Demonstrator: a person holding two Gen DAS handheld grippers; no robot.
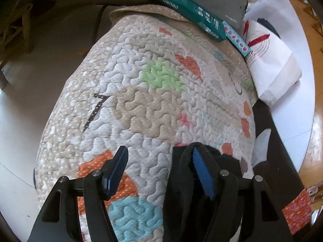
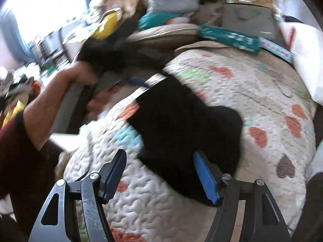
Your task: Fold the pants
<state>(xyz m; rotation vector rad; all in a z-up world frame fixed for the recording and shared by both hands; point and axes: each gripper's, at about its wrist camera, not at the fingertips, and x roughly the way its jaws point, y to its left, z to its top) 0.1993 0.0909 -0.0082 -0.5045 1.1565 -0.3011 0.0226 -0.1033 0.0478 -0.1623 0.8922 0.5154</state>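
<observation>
With black fabric pants (image 2: 181, 125) draping your wide-open left gripper (image 1: 159, 173), be bringing your empty, spread right gripper (image 2: 161, 177) to the near edge.

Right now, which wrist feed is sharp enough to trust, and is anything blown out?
Left wrist view: sharp, quilt stitching crisp, only fisheye bending. Right wrist view: motion-blurred, black pants edges smeared, window at top left blown out white.

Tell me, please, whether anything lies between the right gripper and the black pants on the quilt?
Nothing visible does. The right gripper is open just above the quilt, and the black pants lie directly ahead, their near edge at its right finger. Only bare quilt sits between the fingers.
</observation>
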